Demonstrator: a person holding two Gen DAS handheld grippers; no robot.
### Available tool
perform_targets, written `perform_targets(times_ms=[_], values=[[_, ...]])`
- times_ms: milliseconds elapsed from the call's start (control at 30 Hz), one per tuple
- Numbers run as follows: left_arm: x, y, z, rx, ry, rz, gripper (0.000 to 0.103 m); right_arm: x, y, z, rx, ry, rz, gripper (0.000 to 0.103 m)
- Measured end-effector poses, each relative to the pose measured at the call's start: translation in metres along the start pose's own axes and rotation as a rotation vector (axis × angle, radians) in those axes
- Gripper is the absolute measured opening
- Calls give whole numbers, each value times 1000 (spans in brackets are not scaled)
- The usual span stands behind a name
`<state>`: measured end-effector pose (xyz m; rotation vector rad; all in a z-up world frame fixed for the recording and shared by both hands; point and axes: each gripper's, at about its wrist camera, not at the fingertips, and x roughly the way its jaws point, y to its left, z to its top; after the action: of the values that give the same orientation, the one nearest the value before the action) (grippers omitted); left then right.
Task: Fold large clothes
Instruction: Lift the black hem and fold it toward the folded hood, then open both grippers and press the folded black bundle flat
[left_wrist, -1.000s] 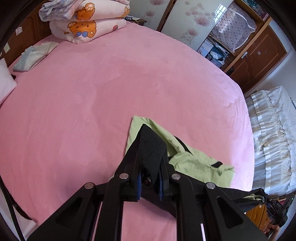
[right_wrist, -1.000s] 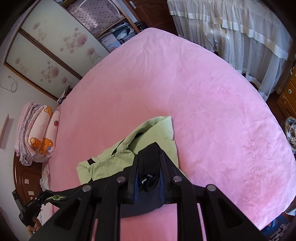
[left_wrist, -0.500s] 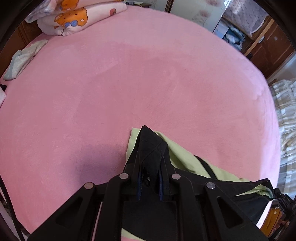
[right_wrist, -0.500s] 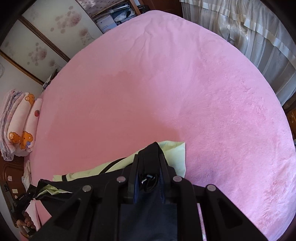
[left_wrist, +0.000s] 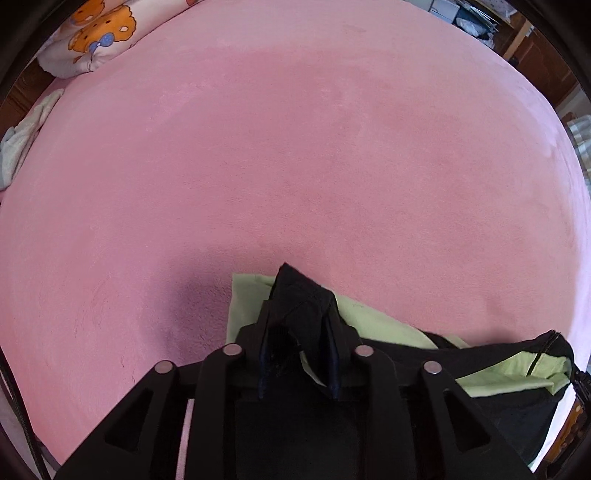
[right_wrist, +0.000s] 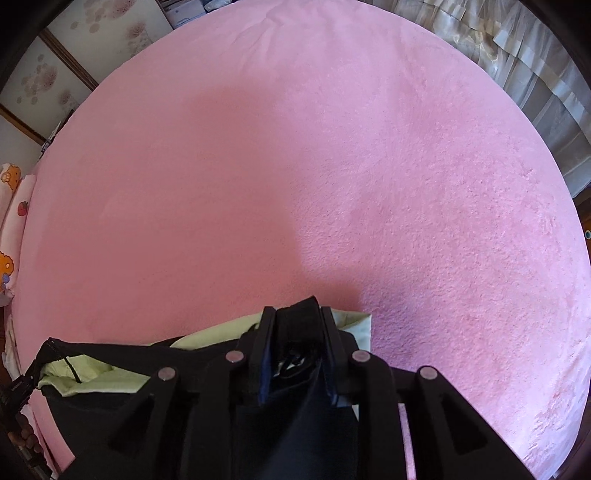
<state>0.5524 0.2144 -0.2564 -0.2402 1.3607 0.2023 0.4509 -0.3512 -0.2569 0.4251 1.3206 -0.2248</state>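
A large black garment with a light green lining hangs stretched between my two grippers, low over the pink bed. My left gripper is shut on one black corner of it. My right gripper is shut on the other black corner, with the green lining showing to its left. The black edge with a zipper end runs off towards the other gripper. Most of the garment is hidden below the grippers.
Folded cartoon-print quilts lie at the bed's far left, with a pale cloth beside them. Wardrobe doors and a curtain stand beyond the bed.
Both grippers have dropped closer to the bed and tilted down. The garment has been pulled taut between them, so less green lining lies spread on the bed.
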Motion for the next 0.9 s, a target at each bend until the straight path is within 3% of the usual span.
perform_targets(times_ms=[133, 167, 233, 533, 667, 900], values=[[-27, 12, 6, -59, -104, -27, 56, -3, 2, 4, 5, -15, -7, 34], [-36, 15, 7, -67, -132, -44, 59, -6, 4, 5, -5, -30, 2, 40], [-49, 20, 8, -69, -160, -68, 59, -14, 9, 7, -38, -54, -4, 58], [-121, 9, -22, 34, -284, -141, 67, -65, 42, -7, -156, -147, 61, 65], [-139, -16, -39, 100, -277, -232, 71, -81, 72, -24, -215, -161, 123, 65], [-135, -92, -80, 198, -203, -288, 71, -90, 108, -63, -262, -105, 238, 65]])
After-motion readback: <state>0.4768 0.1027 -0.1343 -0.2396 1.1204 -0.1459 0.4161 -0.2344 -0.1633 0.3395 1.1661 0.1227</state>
